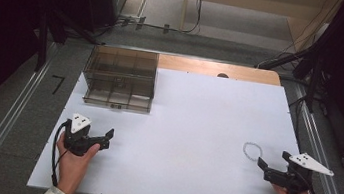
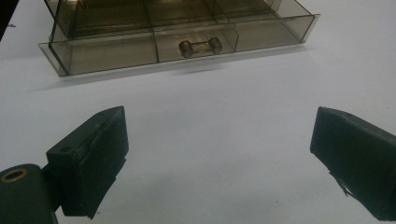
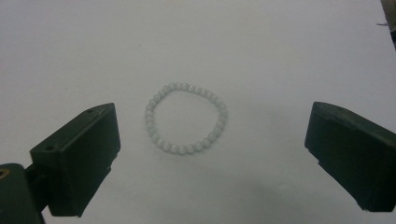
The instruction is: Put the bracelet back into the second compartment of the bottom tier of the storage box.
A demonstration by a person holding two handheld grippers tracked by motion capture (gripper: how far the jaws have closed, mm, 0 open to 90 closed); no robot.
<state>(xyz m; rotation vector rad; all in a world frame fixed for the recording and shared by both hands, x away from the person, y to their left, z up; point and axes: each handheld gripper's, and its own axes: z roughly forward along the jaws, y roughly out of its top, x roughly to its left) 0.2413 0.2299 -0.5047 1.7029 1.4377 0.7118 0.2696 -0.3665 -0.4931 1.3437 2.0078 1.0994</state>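
Item: pale bead bracelet (image 3: 186, 119), flat on white table (image 1: 196, 130), dead ahead of my R gripper (image 3: 210, 158), jaws wide apart w/ nothing held; L gripper (image 2: 219, 163) likewise agape, faces smoked drawer box (image 2: 182, 32), well apart.

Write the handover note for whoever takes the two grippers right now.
Left gripper: open, holding nothing, at the near left of the table, facing the drawer box.
Right gripper: open, holding nothing, pointed at the bead bracelet.
Bracelet: flat on the table, just ahead of the right gripper, untouched.
Drawer box: far left; its handle faces the left gripper.
Done: nothing gripped yet.
Left: likely grip the bracelet and work the drawer; whether the drawer is fully shut is hard to tell.
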